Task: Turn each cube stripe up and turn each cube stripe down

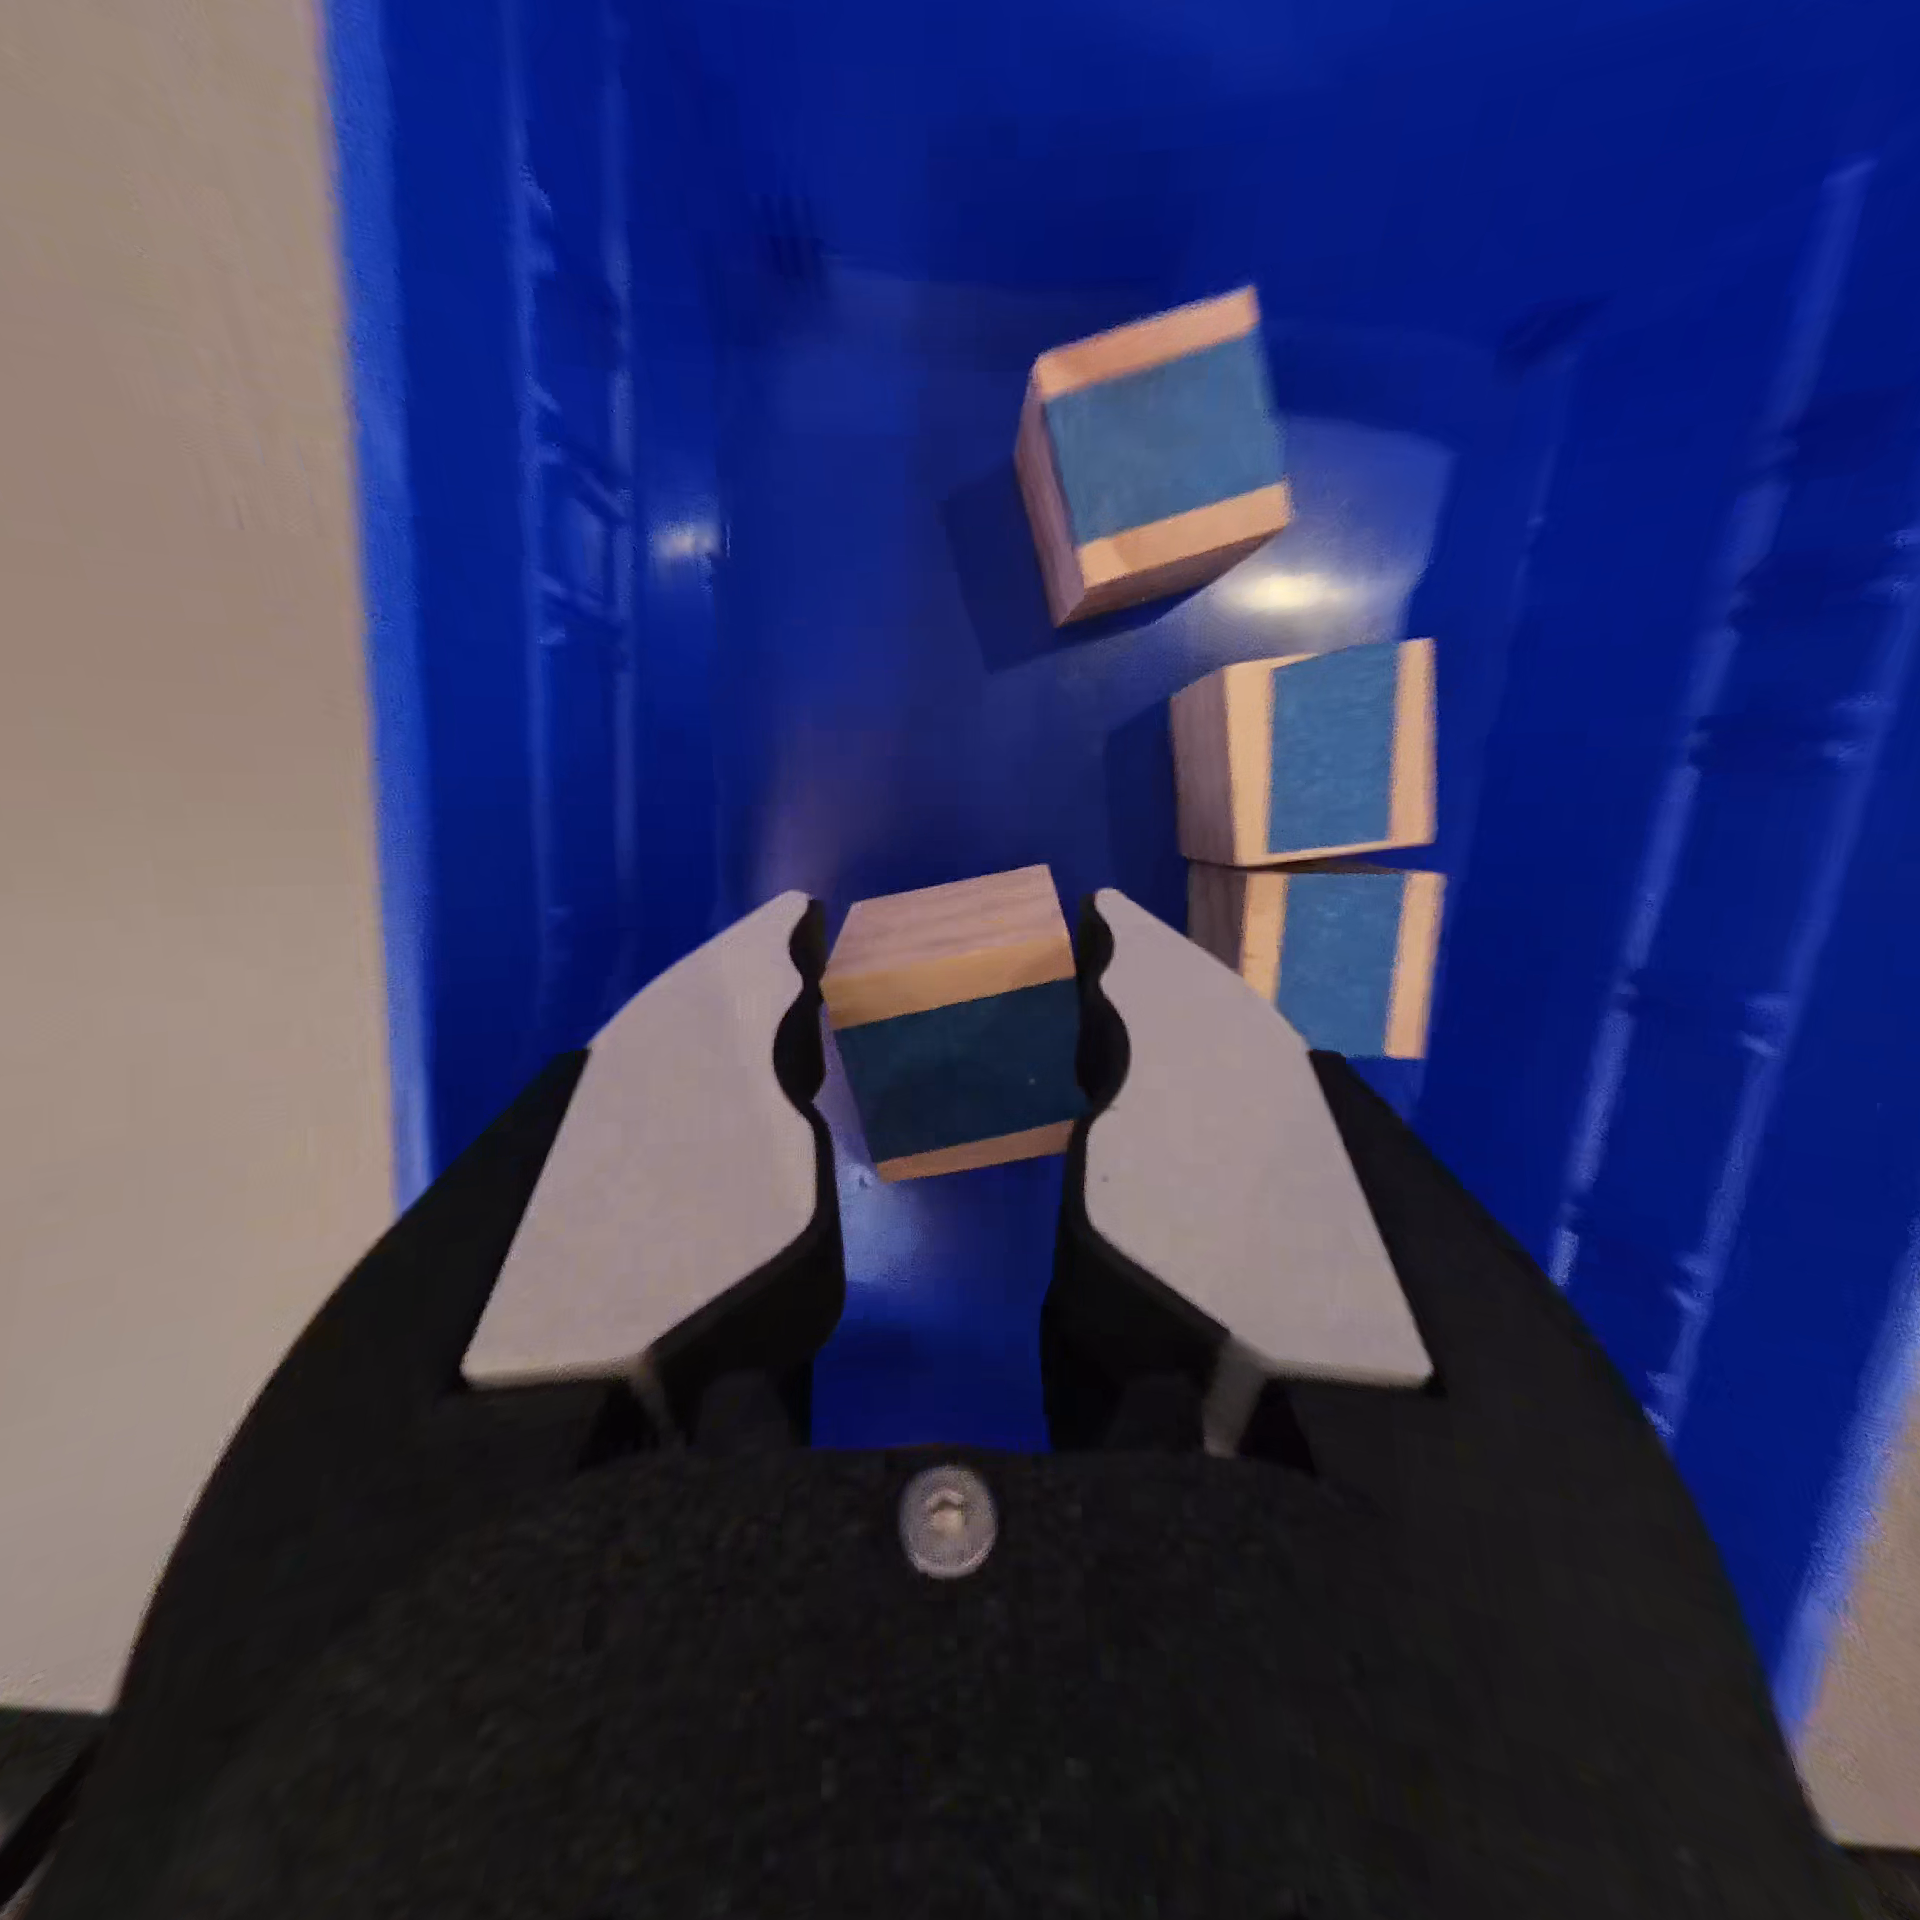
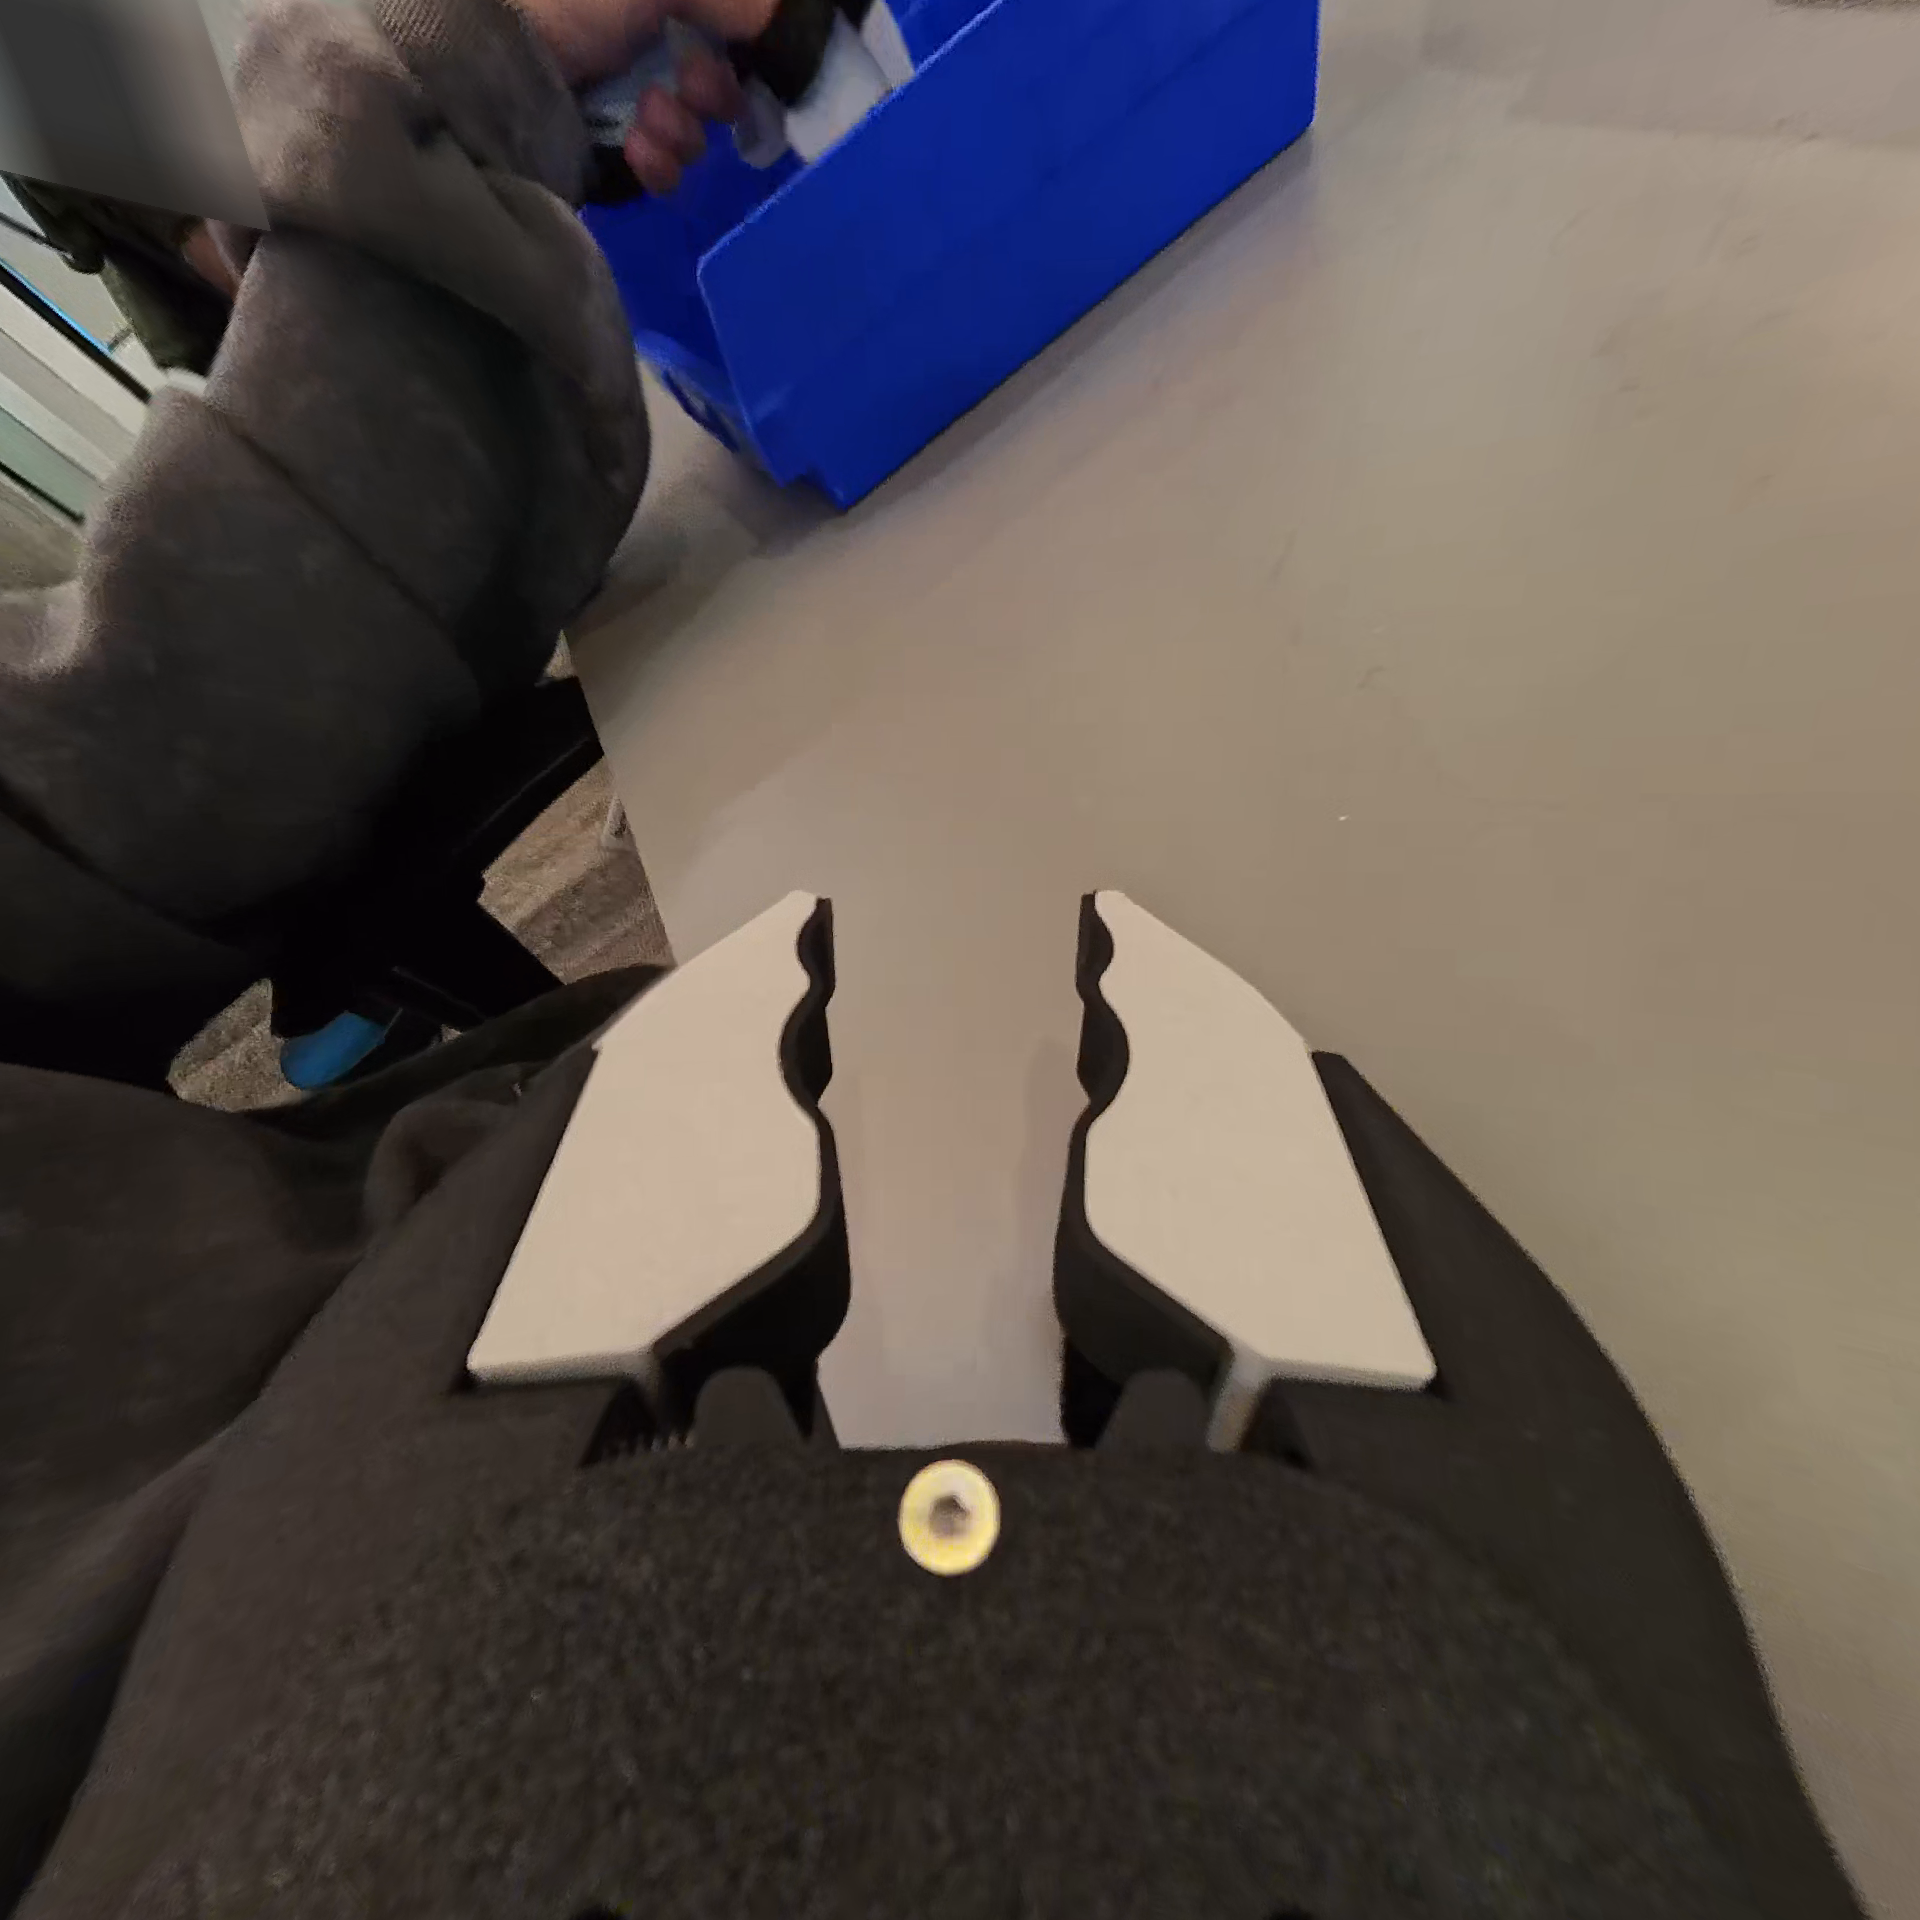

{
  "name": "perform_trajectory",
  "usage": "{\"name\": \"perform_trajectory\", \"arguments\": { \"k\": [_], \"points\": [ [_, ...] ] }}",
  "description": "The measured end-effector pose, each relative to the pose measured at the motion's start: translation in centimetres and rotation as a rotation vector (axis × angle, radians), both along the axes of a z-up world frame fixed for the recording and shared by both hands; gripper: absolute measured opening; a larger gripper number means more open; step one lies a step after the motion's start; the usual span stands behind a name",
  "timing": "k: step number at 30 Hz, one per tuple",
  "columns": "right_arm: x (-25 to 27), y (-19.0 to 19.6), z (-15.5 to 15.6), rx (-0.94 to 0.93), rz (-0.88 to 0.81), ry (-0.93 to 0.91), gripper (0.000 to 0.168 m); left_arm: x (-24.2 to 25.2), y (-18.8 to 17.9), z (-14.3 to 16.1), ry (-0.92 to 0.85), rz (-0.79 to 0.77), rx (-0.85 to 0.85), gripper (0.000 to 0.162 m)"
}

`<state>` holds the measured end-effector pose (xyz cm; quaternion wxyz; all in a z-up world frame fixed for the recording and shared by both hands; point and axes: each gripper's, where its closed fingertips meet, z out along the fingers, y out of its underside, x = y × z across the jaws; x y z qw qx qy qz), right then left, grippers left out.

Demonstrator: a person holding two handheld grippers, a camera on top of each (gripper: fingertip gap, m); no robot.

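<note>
In the left wrist view my left gripper point(image 1: 951, 914) is shut on a wooden cube point(image 1: 951, 1023) with a blue stripe that faces the camera, held above the floor of a blue bin point(image 1: 727, 727). Three more striped wooden cubes lie in the bin: one tilted at the far middle point(image 1: 1153, 452), and two touching each other at the right, one point(image 1: 1314, 753) beyond the other point(image 1: 1330, 961), stripes up. In the right wrist view my right gripper point(image 2: 954, 914) is open and empty over the grey table point(image 2: 1351, 675), well apart from the bin point(image 2: 987, 260).
The bin's ribbed walls point(image 1: 1714, 831) rise on both sides of the cubes. A person's grey sleeve point(image 2: 312, 520) and a hand point(image 2: 665, 94) at the bin fill the left of the right wrist view. The table's edge point(image 2: 613, 790) runs beside my right gripper.
</note>
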<state>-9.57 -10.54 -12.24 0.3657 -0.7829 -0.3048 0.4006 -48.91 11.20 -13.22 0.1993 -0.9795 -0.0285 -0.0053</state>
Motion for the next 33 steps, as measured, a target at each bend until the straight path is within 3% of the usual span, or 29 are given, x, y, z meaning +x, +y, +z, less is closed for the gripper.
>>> {"name": "perform_trajectory", "arguments": {
  "k": [5, 8, 11, 14, 18, 25, 27, 30, 31, 33],
  "points": [
    [1.2, 1.8, 1.0, -0.016, -0.071, 0.114, 0.044, 6.3, 0.2, 8.1, -0.311, -0.241, 0.334, 0.045],
    [1.1, 3.3, 2.1, -0.017, -0.069, 0.178, 0.046, 13.7, -1.0, 12.3, -0.541, -0.493, 0.505, 0.045],
    [-0.3, 4.5, 5.1, -0.072, -0.003, 0.345, 0.047, 21.5, -3.2, 14.6, -0.754, -0.725, 0.628, 0.045],
    [-2.1, 5.7, 8.4, -0.155, 0.101, 0.528, 0.051, 28.0, -5.9, 15.1, -0.908, -0.883, 0.692, 0.045],
    [-4.5, 7.4, 9.8, -0.208, 0.181, 0.638, 0.059, 33.2, -8.8, 15.0, -1.056, -0.986, 0.716, 0.045],
    [-5.9, 8.6, 9.6, -0.126, 0.149, 0.699, 0.062, 36.4, -11.4, 13.0, -1.066, -1.094, 0.65, 0.045],
    [-5.9, 8.6, 9.3, -0.095, 0.143, 0.675, 0.046, 36.9, -11.9, 12.7, -1.087, -1.107, 0.632, 0.045],
    [-5.5, 8.5, 9.3, -0.067, 0.132, 0.686, 0.046, 37.1, -12.0, 12.7, -1.08, -1.094, 0.649, 0.045],
    [-5.3, 8.5, 9.4, -0.068, 0.13, 0.689, 0.046, 36.9, -12.2, 12.9, -1.086, -1.084, 0.659, 0.049],
    [-5.0, 8.6, 9.5, -0.071, 0.122, 0.688, 0.046, 35.9, -12.5, 14.0, -1.124, -1.045, 0.665, 0.088]
  ]
}}
